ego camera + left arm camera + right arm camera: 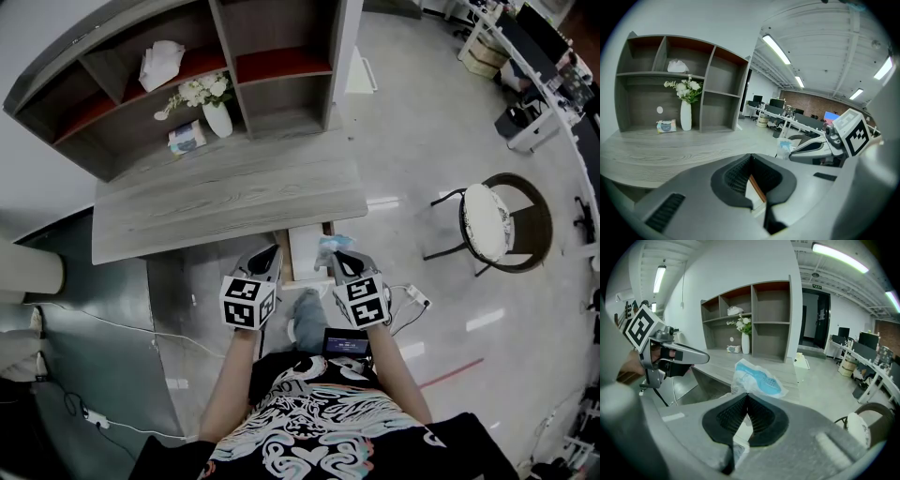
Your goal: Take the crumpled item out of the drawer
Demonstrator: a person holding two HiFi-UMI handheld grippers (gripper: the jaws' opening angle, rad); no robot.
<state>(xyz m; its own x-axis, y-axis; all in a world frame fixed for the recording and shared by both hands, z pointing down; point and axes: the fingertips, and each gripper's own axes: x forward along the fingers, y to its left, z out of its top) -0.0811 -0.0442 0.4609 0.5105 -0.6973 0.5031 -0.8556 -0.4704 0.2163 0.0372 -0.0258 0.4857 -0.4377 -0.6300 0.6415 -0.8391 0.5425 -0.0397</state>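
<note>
Right fingertips (732,414) tight on crumpled item (757,379)

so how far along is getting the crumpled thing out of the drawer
Done: the drawer is open and the right claw is shut on the crumpled wrapper. In hand: it is held up near the drawer's right edge. Left: carry it clear. The left claw is shut by the drawer.

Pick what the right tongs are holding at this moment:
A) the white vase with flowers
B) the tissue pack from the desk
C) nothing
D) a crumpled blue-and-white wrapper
D: in the right gripper view the right tongs are closed on the crumpled blue-and-white wrapper, which sticks up from their tips, while the vase stands far back on the desk.
</note>
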